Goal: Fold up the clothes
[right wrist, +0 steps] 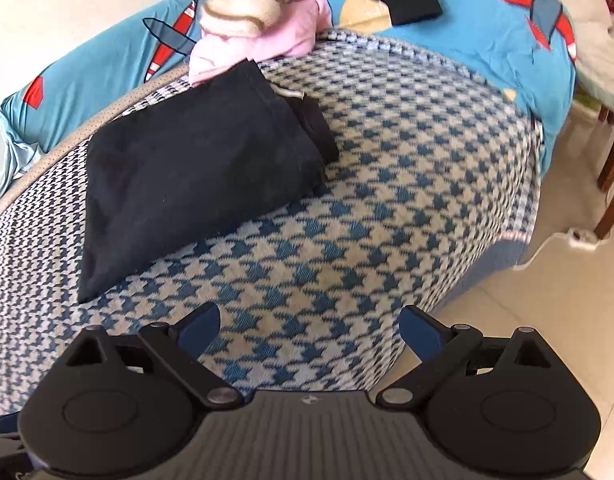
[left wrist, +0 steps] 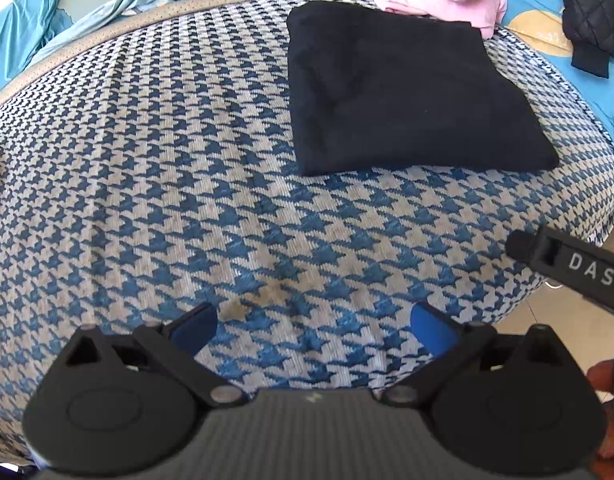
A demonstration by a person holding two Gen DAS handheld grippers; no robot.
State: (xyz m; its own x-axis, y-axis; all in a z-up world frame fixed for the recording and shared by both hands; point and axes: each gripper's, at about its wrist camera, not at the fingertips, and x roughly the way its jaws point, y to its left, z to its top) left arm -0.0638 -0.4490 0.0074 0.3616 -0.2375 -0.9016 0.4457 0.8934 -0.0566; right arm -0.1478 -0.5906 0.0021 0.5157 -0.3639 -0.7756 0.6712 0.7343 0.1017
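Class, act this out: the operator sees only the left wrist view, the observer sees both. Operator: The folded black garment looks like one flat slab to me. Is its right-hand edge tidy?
Observer: Not quite. On that edge the folded black fabric garment shows stacked layers stepping out, and a pale strip peeks out.
Operator: I see one finger of the right gripper. Is it open?
Observer: Yes, the right gripper is open and empty, at the edge of the blue-and-white houndstooth cover.
Operator: Anything on the floor?
Observer: A white power strip lies beside brown wooden chair legs.
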